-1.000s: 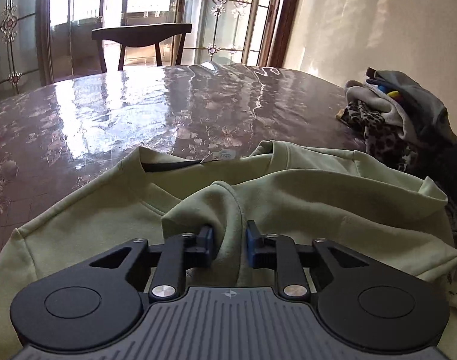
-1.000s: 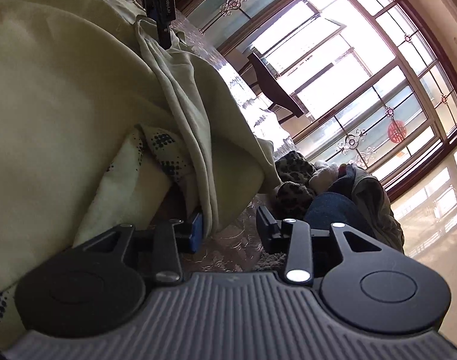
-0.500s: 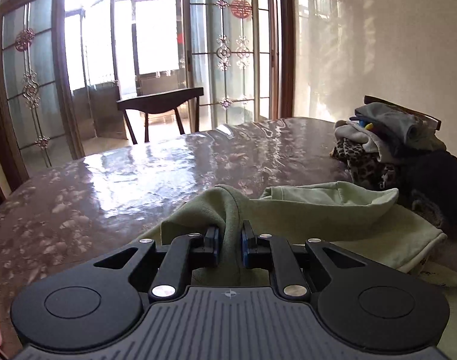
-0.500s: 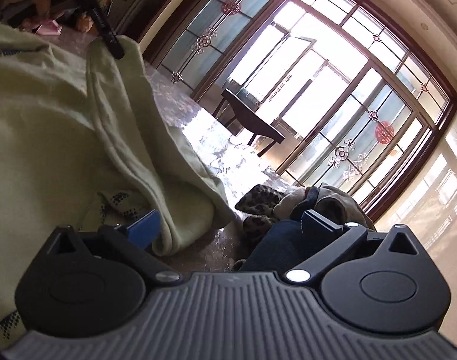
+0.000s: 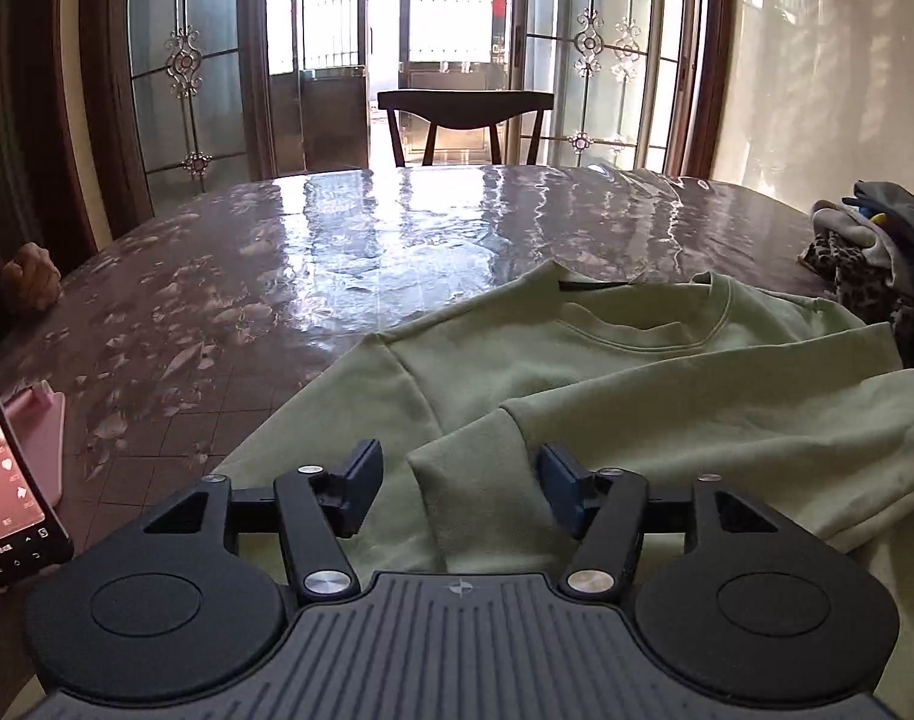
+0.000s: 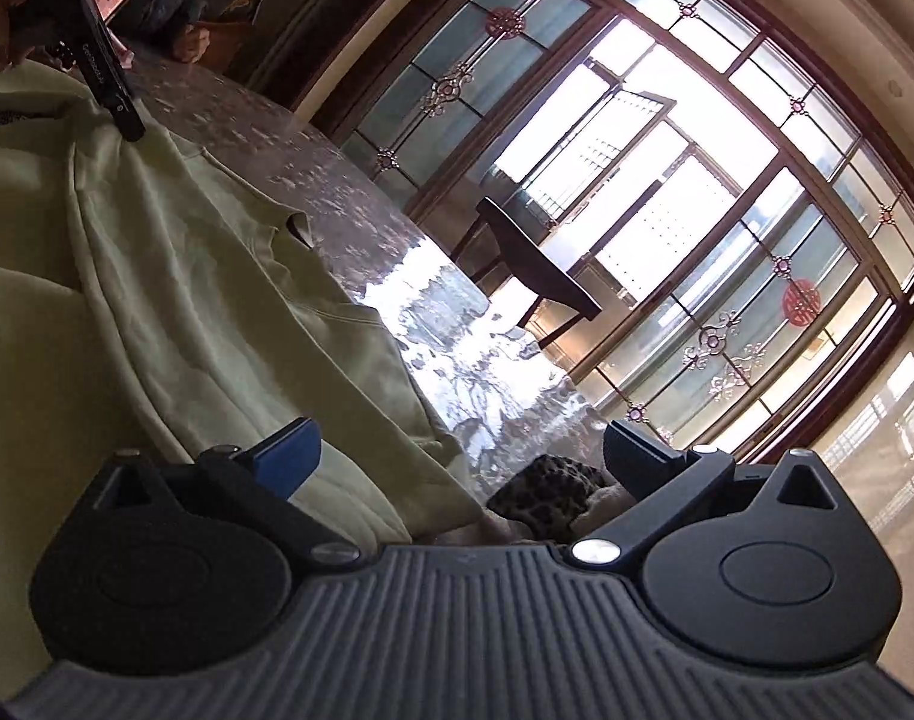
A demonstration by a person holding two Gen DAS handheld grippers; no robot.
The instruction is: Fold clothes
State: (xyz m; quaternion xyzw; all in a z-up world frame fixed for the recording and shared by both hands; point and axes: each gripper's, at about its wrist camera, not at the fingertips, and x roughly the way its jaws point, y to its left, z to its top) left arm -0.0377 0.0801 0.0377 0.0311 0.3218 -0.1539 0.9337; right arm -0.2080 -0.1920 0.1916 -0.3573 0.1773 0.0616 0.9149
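The left hand-held gripper (image 5: 457, 489) hangs low over the near part of a pale green fleece sweatshirt (image 5: 637, 372). Its jaws are opening, and a cuff-ended fold of the soft cloth lies between the blue pads (image 5: 361, 480) without being pressed. The right hand-held gripper (image 6: 463, 456) is spread wide with nothing between its jaws; it hovers over the sweatshirt's outer edge, in a strongly tilted view.

The sweatshirt lies mostly flat on the tabletop (image 5: 337, 252), neckline toward the far side, ribbed round collar (image 5: 655, 324) facing up, one sleeve folded across the chest. Its fabric is matte and thick, with soft rolled creases.

To the left, a pink object (image 5: 37, 438) and a dark phone screen (image 5: 7, 492) sit close at the frame edge. At the right stands a heap of other clothes (image 5: 865, 264), leopard print among grey and white, just beside the sweatshirt's shoulder.

Beyond the collar, the tabletop is a broad open stretch, glossy under a clear cover with a pale floral pattern, mirroring the light. A dark wooden chair (image 5: 466, 114) stands past its far edge, before tall glazed doors (image 5: 595, 48) with ornate metal inlays.
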